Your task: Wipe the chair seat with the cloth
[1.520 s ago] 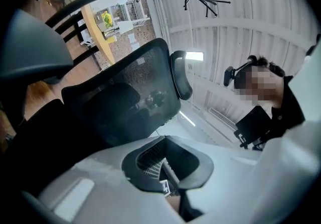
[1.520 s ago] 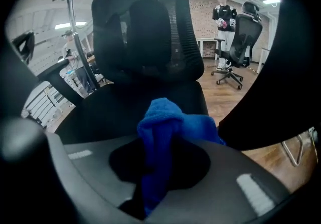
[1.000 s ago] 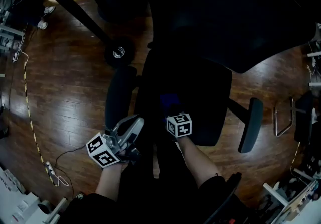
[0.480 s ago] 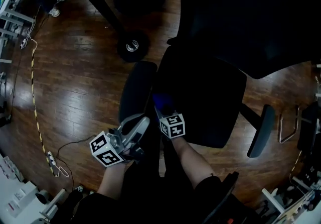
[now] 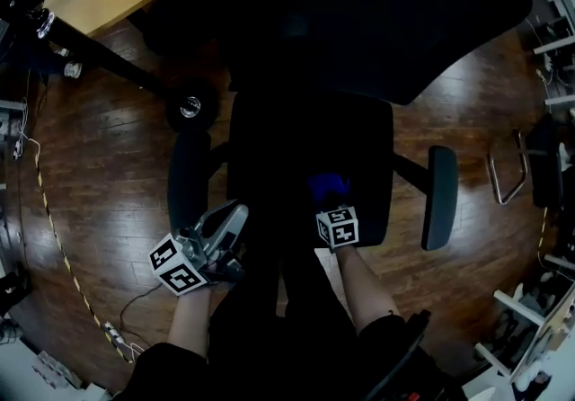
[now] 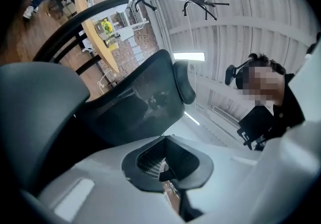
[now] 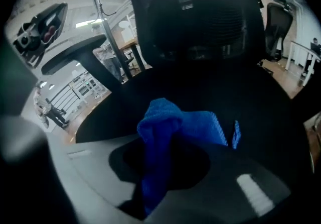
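In the head view, the blue cloth (image 5: pixel 328 185) was pressed onto the chair seat (image 5: pixel 305 134) near its front by the right gripper (image 5: pixel 332 207). In the left gripper view, the left gripper (image 6: pixel 168 182) was seen closed, empty. In the right gripper view, the cloth was clamped; wiping was judged underway, much seat left.

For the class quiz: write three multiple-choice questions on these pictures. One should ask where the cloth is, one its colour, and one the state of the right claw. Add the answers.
1. Where is the cloth?
A) on the floor
B) on the chair seat
C) on the desk

2. What colour is the cloth?
A) red
B) white
C) blue

3. What is the right claw doing?
A) gripping the cloth
B) standing open and empty
C) holding an armrest

Answers:
1 B, the head view shows it on the dark seat.
2 C, it is bright blue in the right gripper view.
3 A, the cloth is pinched between its jaws.
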